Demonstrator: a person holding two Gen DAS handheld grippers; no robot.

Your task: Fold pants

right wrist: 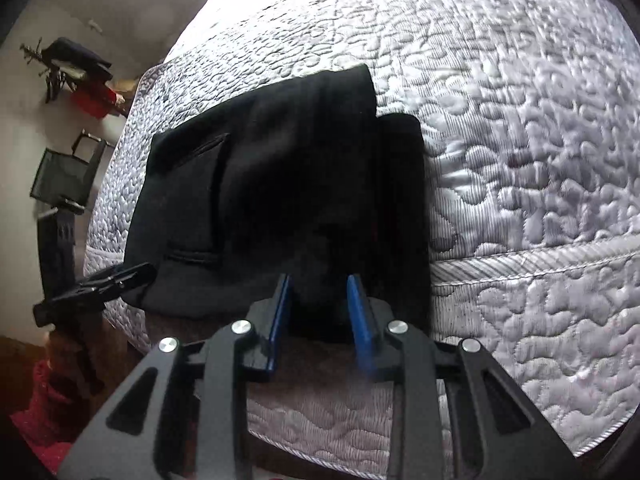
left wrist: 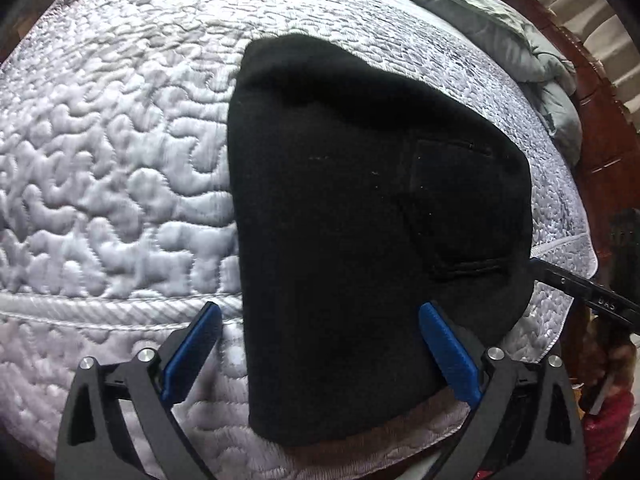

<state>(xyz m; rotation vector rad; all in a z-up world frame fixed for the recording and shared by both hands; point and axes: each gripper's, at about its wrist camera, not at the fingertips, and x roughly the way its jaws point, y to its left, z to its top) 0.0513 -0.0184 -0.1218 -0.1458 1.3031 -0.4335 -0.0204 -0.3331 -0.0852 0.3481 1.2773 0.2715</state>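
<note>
Black pants (left wrist: 360,220) lie folded on a white quilted mattress (left wrist: 120,140), a back pocket facing up, their near end draped over the mattress edge. My left gripper (left wrist: 320,316) is wide open above that near end, its blue pads well apart and touching no cloth. At the right, a black finger (left wrist: 576,290) of the right gripper reaches the pants' edge. In the right wrist view the pants (right wrist: 280,184) lie flat on the mattress (right wrist: 520,160). The right gripper (right wrist: 319,292) hovers over their hanging end, pads a narrow gap apart, with no cloth bunched between them.
A grey duvet (left wrist: 500,32) is heaped at the far right of the bed, beside a brown wooden bed frame (left wrist: 600,140). Off the bed's left side stand a black mesh chair (right wrist: 60,180) and something red (right wrist: 44,408) on the floor.
</note>
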